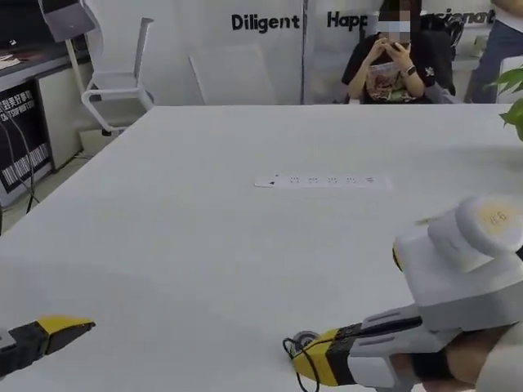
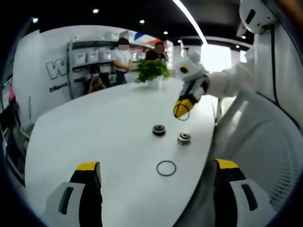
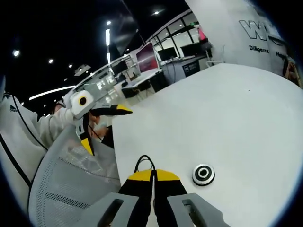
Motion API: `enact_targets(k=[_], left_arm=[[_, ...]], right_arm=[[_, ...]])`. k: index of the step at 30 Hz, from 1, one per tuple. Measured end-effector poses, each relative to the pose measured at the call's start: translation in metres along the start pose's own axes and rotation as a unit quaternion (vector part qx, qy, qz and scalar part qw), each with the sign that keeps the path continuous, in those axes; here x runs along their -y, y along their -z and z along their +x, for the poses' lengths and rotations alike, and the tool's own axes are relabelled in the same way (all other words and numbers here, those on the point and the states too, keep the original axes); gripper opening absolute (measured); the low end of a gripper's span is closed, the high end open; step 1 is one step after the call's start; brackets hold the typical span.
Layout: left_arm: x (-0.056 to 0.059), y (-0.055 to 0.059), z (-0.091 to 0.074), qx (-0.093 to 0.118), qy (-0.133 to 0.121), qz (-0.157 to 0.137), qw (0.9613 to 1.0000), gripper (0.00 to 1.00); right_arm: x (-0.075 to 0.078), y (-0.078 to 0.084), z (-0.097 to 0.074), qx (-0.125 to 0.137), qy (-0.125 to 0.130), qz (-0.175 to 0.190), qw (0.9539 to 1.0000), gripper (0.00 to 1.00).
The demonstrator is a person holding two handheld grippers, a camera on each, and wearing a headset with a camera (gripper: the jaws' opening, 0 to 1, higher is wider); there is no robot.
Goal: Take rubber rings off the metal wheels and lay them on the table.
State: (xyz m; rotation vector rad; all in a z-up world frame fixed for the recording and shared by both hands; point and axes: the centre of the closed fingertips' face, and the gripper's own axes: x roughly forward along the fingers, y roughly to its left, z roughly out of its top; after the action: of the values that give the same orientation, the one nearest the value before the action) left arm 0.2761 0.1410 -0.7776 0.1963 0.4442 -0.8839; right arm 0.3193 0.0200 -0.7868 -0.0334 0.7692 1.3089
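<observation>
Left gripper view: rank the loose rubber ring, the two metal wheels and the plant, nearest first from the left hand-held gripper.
1. Loose rubber ring, just ahead.
2. Left wheel and right wheel, mid-table, too close to call.
3. Plant, far end.

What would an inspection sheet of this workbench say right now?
Surface: white table, plain top.
Job's things: two wheels standing apart; a loose ring flat on the table near them; a held ring in the right gripper.
Clutter: power strip mid-table.
Grippers: left gripper open, holding nothing; right gripper shut on the held ring, beside a wheel.
Cables: nothing seen on the table.
Surroundings: chair, plant, seated person beyond the table.
</observation>
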Motion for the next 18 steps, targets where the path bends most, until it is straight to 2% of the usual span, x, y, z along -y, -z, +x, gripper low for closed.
enact_targets(k=[7, 12, 18], left_arm=[[0.001, 0.004, -0.002, -0.002, -0.005, -0.008, 1.0, 1.0], [0.002, 0.004, -0.002, -0.001, -0.007, -0.008, 0.9999, 1.0], [0.002, 0.003, -0.005, 0.0, -0.01, -0.009, 0.9999, 1.0]], right_arm=[[-0.001, -0.001, 0.018, -0.014, -0.003, -0.019, 0.9997, 0.0], [0.0, 0.003, 0.035, -0.026, -0.018, -0.004, 0.9995, 0.0], [0.003, 0.014, 0.049, -0.058, -0.007, -0.029, 0.9979, 0.0]])
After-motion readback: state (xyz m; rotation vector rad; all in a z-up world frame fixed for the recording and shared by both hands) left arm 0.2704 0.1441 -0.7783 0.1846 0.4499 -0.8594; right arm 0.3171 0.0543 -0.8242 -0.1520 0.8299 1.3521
